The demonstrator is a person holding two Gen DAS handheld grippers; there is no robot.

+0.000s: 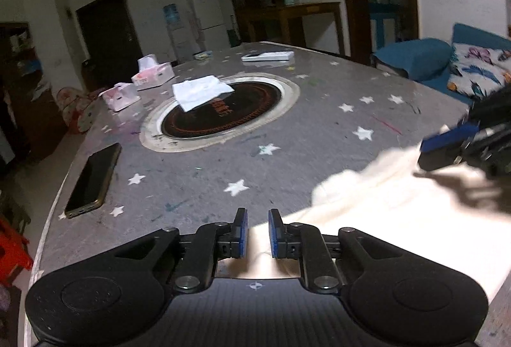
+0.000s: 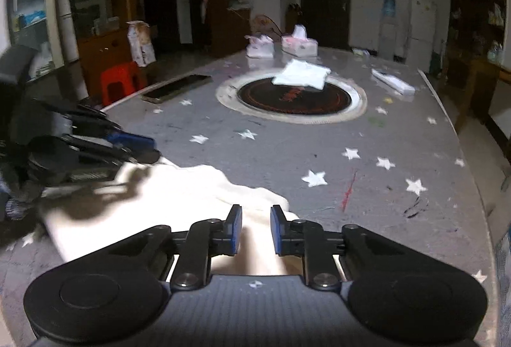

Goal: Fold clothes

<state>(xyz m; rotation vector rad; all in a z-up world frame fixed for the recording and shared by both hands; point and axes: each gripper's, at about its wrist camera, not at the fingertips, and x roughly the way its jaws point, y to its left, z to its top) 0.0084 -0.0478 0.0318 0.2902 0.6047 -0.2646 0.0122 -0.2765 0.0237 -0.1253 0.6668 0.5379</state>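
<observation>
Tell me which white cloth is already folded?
The small white cloth on the black round hob looks folded; the cream garment by the grippers lies rumpled.

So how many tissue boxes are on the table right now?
2. Both sit together at the far edge beyond the round burner: one pink tissue box with a tissue sticking up, and a smaller one beside it. None seem hidden.

Right gripper [image 2: 255, 230], jaws parted, over the cream garment [image 2: 179, 196].
</observation>
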